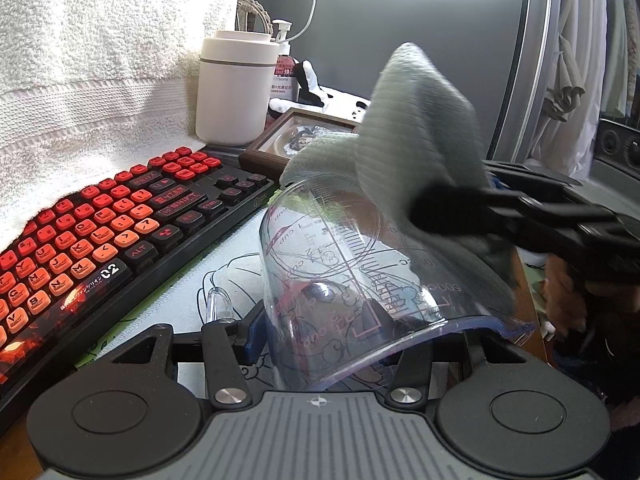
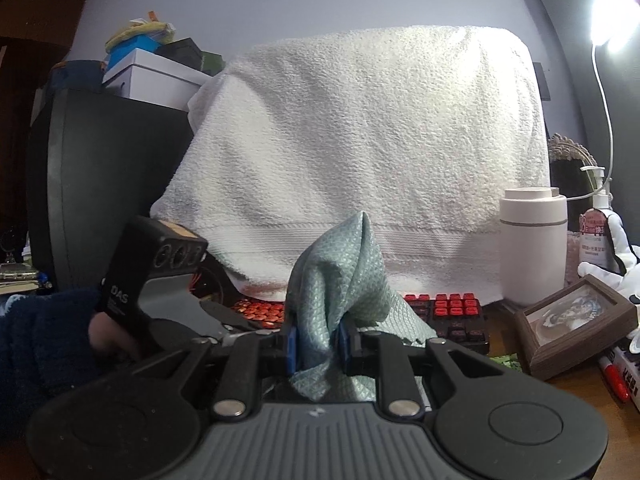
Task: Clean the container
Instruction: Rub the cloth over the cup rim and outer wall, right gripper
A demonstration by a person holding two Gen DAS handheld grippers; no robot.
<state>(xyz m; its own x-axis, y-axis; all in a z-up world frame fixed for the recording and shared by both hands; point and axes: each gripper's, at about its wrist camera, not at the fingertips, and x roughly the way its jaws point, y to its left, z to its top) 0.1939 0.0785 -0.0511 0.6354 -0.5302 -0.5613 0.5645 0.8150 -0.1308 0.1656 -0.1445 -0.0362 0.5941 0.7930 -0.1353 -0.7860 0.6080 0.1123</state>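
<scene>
A clear plastic measuring cup with pink and dark markings lies tilted between the blue pads of my left gripper, its spouted rim towards the camera and its handle to the left. The left gripper is shut on the cup. A pale green cloth drapes over the cup's far end. My right gripper comes in from the right, shut on that cloth. In the right wrist view the cloth bunches up between the right gripper's pads. The cup is hidden there.
A red and black keyboard lies left of the cup on a printed desk mat. Behind stand a white towel, a white canister, a pump bottle and a wooden frame. A red marker lies at the right.
</scene>
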